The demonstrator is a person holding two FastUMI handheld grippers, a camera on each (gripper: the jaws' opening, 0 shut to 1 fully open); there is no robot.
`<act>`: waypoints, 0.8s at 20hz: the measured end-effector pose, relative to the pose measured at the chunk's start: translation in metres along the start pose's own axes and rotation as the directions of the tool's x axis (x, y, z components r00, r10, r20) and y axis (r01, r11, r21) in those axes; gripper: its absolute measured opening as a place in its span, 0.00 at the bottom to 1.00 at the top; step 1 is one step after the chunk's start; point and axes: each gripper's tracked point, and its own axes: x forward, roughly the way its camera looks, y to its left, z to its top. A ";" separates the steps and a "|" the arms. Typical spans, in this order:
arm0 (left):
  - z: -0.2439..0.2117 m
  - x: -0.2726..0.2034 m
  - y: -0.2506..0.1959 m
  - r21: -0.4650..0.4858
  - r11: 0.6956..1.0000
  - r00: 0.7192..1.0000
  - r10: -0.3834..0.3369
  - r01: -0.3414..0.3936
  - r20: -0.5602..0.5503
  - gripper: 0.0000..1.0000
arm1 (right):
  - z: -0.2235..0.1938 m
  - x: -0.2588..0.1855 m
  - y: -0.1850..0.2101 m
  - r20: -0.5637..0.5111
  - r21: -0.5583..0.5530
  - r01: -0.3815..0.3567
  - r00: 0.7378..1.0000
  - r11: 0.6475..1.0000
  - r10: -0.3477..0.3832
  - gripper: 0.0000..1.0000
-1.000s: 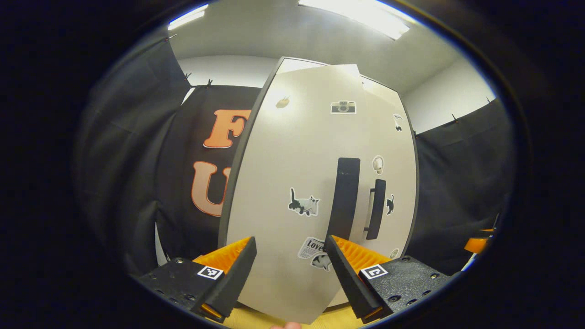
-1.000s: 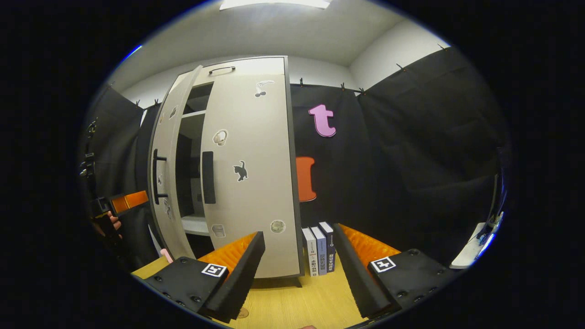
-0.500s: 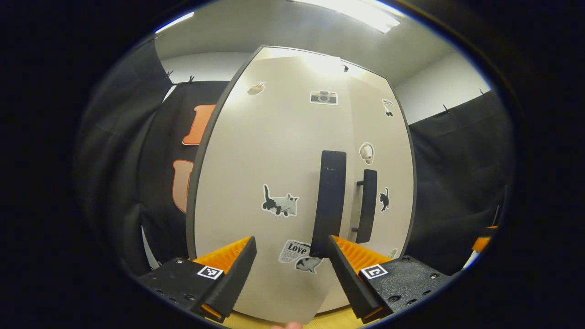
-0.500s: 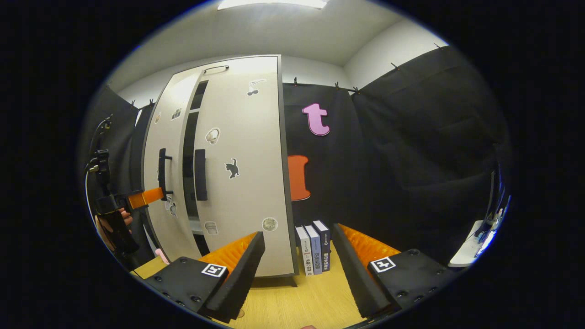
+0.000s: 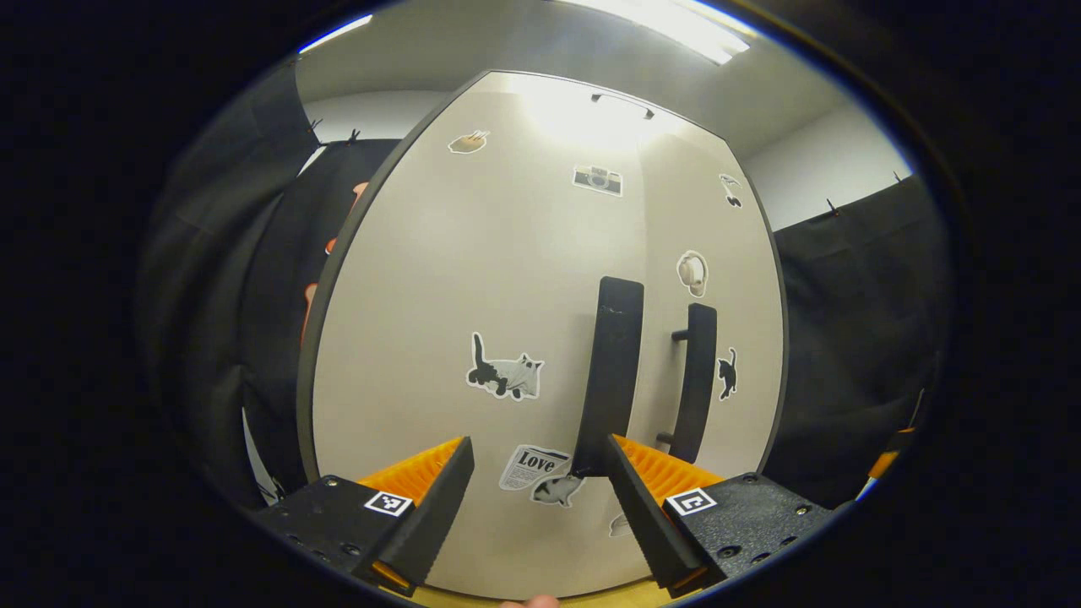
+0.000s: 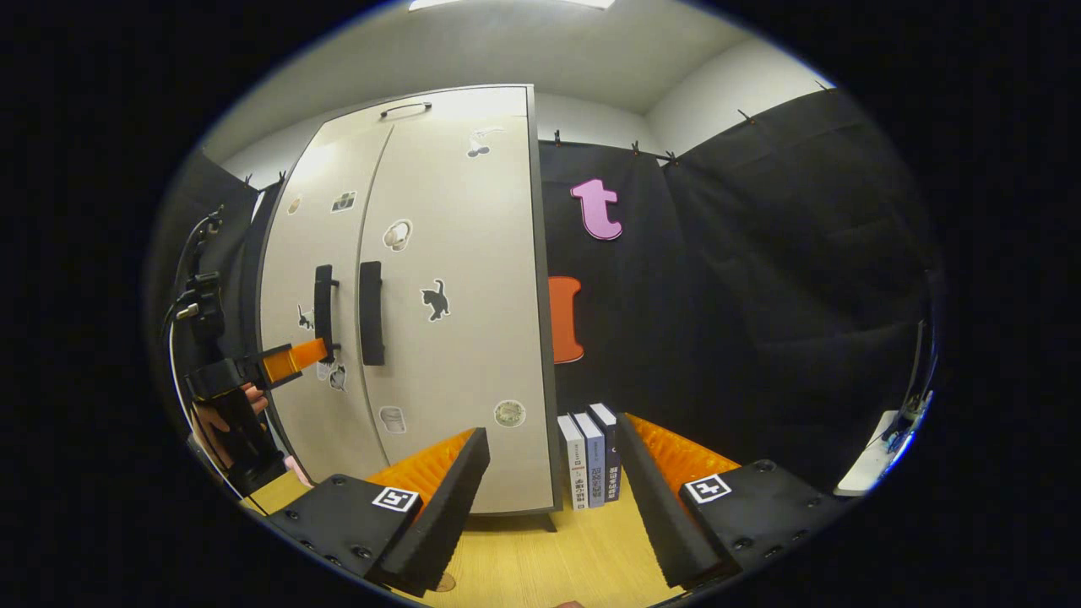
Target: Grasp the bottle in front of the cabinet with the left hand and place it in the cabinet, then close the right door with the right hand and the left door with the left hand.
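While both cabinet doors lie flush with the cabinet [image 6: 439, 279] front, the left gripper [image 5: 537, 494] points straight at the left door [image 5: 473, 338] from close range. Its fingers [image 5: 435, 507] are spread apart with nothing between them. The finger at 5 o'clock in the left gripper view sits just beside the lower end of the left door handle [image 5: 610, 371]; whether it touches the handle or the door cannot be determined. The right door handle [image 5: 694, 380] stands just beside the left one, toward 3 o'clock.

In the right gripper view, the left gripper [image 6: 291, 359] appears at 9 o'clock, held level by a hand [image 6: 241, 418] gripping its body from below, with a cable running up from it. Its finger tip lies at the lower end of the left door handle [image 6: 323, 300].

The right gripper [image 6: 547, 498] is held back from the cabinet, well apart from the right door [image 6: 456, 295]. It is aimed at the cabinet's right edge. Its fingers [image 6: 448, 498] are spread apart and empty, hovering above the wooden surface [image 6: 540, 557].

Three upright books [image 6: 589, 464] stand on the surface, just beside the cabinet's right side, at 6 o'clock in the right gripper view, between the two fingers.

The bottle cannot be located; the shut doors cover the cabinet interior.

Animal and camera stickers [image 5: 505, 376] are fixed to both door faces.
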 end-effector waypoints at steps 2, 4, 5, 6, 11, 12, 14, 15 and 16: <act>0.009 -0.006 0.001 -0.007 1.000 1.000 -0.003 0.003 0.031 0.94 | -0.004 0.004 0.009 -0.009 0.010 -0.032 0.999 0.999 0.032 0.98; 0.022 -0.020 0.010 0.006 0.999 0.997 0.041 -0.041 0.070 0.94 | -0.011 0.006 0.014 -0.024 0.001 -0.061 0.998 0.998 0.061 0.98; 0.027 -0.031 0.014 0.017 0.998 0.995 0.065 -0.066 0.075 0.94 | -0.013 0.005 0.017 -0.031 0.003 -0.083 0.996 0.997 0.083 0.98; 0.029 -0.044 0.017 0.029 0.995 0.993 0.089 -0.092 0.071 0.94 | -0.014 0.004 0.021 -0.037 0.012 -0.106 0.994 0.994 0.106 0.98; 0.038 -0.130 0.030 0.093 0.967 0.970 0.229 -0.236 0.077 0.94 | -0.012 -0.020 0.028 -0.001 0.060 -0.197 0.980 0.979 0.197 0.98; 0.036 -0.150 0.029 0.097 0.961 0.965 0.254 -0.259 0.069 0.94 | -0.012 -0.026 0.029 0.000 0.063 -0.218 0.976 0.974 0.219 0.98; 0.030 -0.184 0.022 0.093 0.953 0.958 0.284 -0.287 0.044 0.94 | -0.017 -0.042 0.034 -0.016 0.068 -0.262 0.964 0.963 0.264 0.98; 0.028 -0.200 0.015 0.091 0.953 0.957 0.289 -0.291 0.034 0.94 | -0.017 -0.052 0.036 -0.012 0.071 -0.281 0.959 0.957 0.282 0.98; 0.025 -0.214 0.009 0.093 0.951 0.956 0.292 -0.294 0.027 0.94 | -0.018 -0.062 0.037 -0.012 0.068 -0.291 0.956 0.954 0.293 0.98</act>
